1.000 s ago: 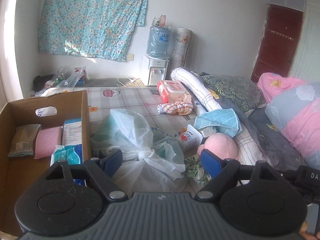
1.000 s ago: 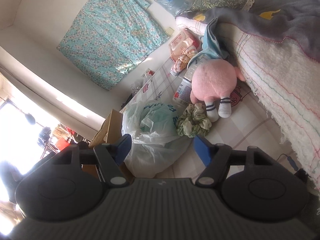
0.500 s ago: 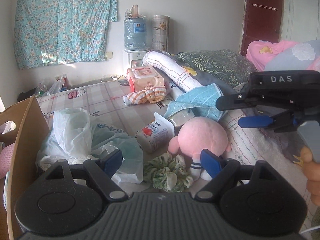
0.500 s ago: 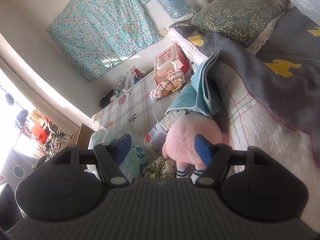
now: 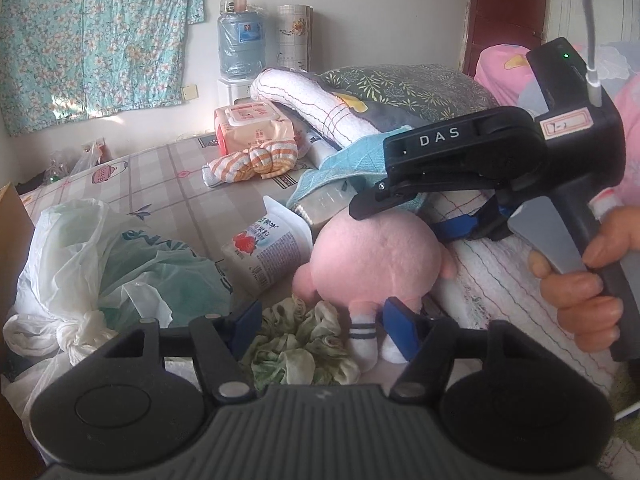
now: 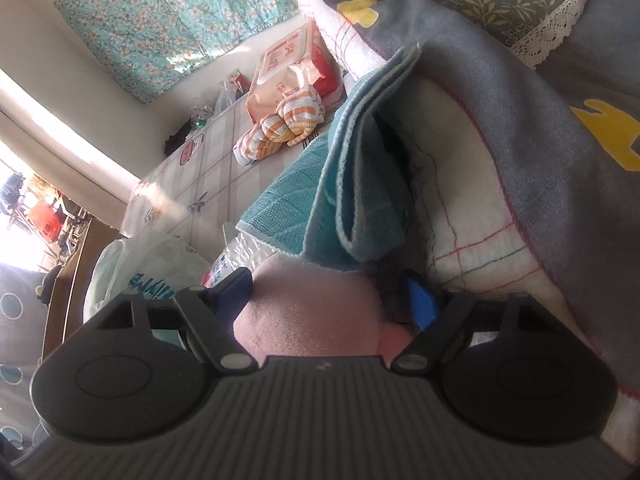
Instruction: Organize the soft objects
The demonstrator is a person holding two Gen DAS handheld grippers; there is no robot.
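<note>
**Both grippers close in on the pink plush toy**

A second ago the left wrist view faced the knotted white plastic bag (image 5: 92, 276) and an open cardboard box; that bag now sits off at 9 o'clock and only a sliver of the box shows at the left edge. At the centre of the view now is the pink plush toy (image 5: 372, 256), lying on the checked sheet (image 5: 168, 188) against the edge of the white quilt (image 5: 496, 276). The left gripper (image 5: 324, 328) has its jaws spread, though they have just been narrowing; between its fingers lie a green scrunchie (image 5: 300, 344) and the toy's white-socked feet, and the pads press on neither as far as can be seen.

The right gripper (image 5: 404, 216), absent from this view a second ago, reaches in from 3 o'clock, held by a hand (image 5: 580, 280), its tips over the toy's far side.

From the right wrist, the toy (image 6: 312, 316) has gone from lying well ahead to filling the gap between the fingers. That gripper's (image 6: 332, 296) jaws have just been opening and stand wide on either side of the toy's body; whether the pads touch it cannot be told. A teal towel (image 6: 340, 196) hangs at 12 o'clock just beyond the toy. A yogurt cup (image 5: 268, 252) lies beside the toy at 9 o'clock.
</note>
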